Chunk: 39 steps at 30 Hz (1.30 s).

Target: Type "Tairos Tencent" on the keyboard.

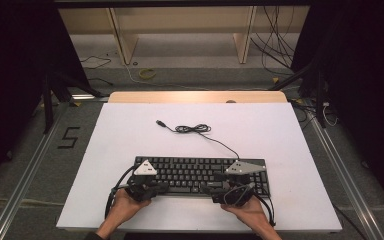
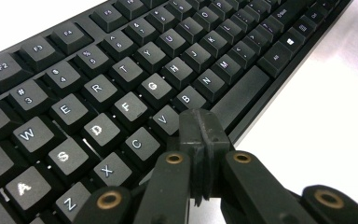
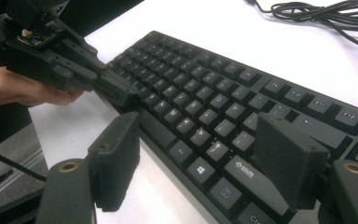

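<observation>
Left gripper (image 2: 200, 128), jaws together, touches keyboard (image 2: 135, 70); right gripper (image 3: 200, 158) gapes.

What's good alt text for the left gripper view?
A closed two-jaw gripper has its black tips pressed together just over the bottom letter row of a black keyboard, near the V and B keys beside the space bar. The keyboard runs diagonally across a white table.

grey floor (image 1: 190, 75), pale wooden shelf frame (image 1: 180, 30) behind, dark curtains at sides, loose cables (image 1: 280, 45)
</observation>
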Available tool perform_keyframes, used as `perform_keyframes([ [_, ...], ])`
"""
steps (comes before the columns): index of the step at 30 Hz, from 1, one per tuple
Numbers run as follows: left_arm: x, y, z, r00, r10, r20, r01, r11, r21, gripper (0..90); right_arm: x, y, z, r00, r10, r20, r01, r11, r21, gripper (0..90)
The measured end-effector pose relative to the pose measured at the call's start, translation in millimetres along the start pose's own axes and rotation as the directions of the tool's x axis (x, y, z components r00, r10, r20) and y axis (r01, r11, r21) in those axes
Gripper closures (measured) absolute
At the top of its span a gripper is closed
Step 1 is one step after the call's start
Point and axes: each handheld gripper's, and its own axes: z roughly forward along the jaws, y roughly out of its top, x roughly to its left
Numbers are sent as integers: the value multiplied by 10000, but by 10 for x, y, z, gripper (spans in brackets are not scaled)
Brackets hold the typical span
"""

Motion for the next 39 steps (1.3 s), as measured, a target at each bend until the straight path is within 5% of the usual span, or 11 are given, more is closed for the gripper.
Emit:
perform_keyframes([
  [9, 14, 28, -111, 9997, -231, 30, 232, 9987, -453, 839, -7, 7, -4, 10000, 29, -4, -29, 10000, -76, 324],
  [18, 127, 9, -299, 9954, -956, 49, 954, 9869, -1297, 703, 6, 29, 19, 10000, 26, -26, -26, 10000, -82, 324],
  [27, 191, -17, -366, 9884, -1516, -121, 1480, 9772, -1519, 487, 8, 62, 55, 10000, -18, -72, 18, 10000, -67, 323],
  [39, 251, -106, -448, 9807, -1926, -335, 1843, 9680, -1701, 387, 39, 157, 174, 9998, -75, -187, 75, 10000, 39, 322],
])
